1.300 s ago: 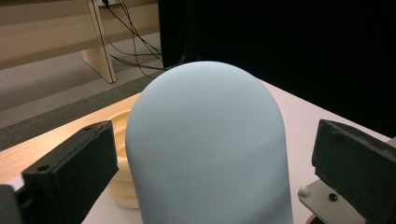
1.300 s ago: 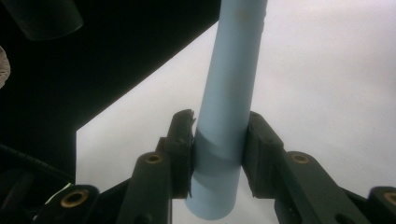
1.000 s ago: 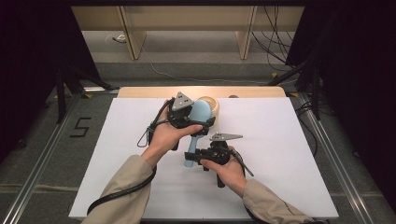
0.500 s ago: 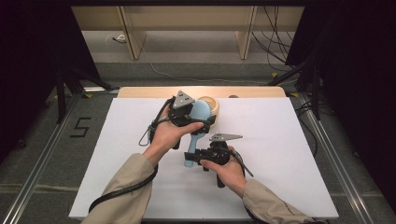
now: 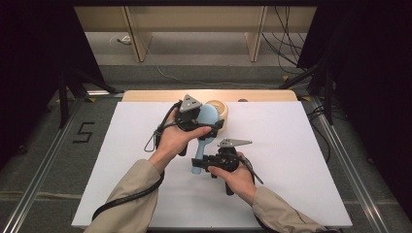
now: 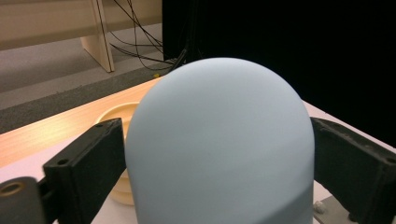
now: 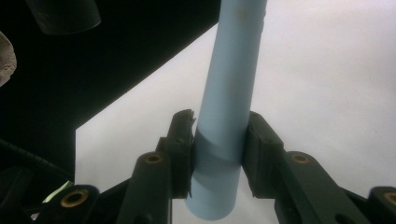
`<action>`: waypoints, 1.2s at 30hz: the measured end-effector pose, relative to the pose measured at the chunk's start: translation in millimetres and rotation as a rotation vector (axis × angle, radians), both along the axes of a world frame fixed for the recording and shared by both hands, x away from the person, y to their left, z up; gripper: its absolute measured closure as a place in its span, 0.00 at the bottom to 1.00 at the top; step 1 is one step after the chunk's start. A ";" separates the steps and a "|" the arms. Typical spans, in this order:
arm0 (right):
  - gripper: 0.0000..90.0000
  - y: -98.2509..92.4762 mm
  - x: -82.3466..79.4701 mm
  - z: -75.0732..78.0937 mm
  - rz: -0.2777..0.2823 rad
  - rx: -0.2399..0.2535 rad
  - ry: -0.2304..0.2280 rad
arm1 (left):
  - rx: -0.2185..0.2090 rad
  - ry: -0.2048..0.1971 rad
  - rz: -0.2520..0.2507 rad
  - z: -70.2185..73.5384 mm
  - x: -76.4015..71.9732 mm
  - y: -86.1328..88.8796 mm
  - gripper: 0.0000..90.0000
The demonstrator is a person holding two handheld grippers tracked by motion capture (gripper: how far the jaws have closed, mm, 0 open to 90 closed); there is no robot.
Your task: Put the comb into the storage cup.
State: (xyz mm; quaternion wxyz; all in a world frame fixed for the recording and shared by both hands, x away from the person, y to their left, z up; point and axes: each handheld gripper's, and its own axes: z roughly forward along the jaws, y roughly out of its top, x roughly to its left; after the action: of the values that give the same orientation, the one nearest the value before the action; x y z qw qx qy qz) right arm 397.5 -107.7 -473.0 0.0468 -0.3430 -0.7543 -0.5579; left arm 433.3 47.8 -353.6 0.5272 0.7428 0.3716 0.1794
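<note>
A pale blue scoop with a round head [image 5: 208,116] and a straight handle [image 5: 198,158] is held above the white board between both hands. My left gripper [image 5: 214,127] has its jaws on either side of the head [image 6: 219,130]; they have just been closing and both now touch it. My right gripper [image 5: 203,161] is shut on the lower end of the handle [image 7: 233,70], with its pads [image 7: 183,140] pressed against both sides. A cream bowl [image 5: 222,108] stands just behind the scoop's head, and its rim [image 6: 112,116] shows to the left of the head.
The white board [image 5: 291,145] covers the table, with a wooden strip [image 5: 145,95] along its far edge. Cables trail from both grippers across the board. Dark curtains and metal rails flank the table; shelf legs and loose cables lie on the floor beyond.
Both hands and the scoop stay where they were. No visible shift in the high view.
</note>
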 end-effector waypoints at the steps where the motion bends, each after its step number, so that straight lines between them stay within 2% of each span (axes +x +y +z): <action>1: 0.75 0.0 -0.1 0.1 -0.001 0.000 0.000 | -0.001 0.001 0.000 0.0 -0.2 -0.1 0.08; 15: 0.75 -0.7 0.3 0.3 -0.013 -0.009 -0.013 | -0.019 0.012 -0.006 0.0 -5.1 -1.0 0.20; 22: 0.74 -1.0 0.8 0.8 -0.028 -0.028 -0.047 | -0.039 -0.010 -0.005 0.4 -7.9 0.4 0.21; 36: 0.74 -2.0 1.7 2.4 -0.047 -0.046 -0.072 | -0.057 -0.044 -0.004 1.1 -11.4 1.8 0.22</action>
State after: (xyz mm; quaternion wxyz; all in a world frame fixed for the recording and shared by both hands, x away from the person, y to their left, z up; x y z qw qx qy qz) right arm 399.2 -109.7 -470.6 -0.0014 -0.3410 -0.7599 -0.5534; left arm 421.9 49.6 -352.5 0.5563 0.7244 0.3633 0.1837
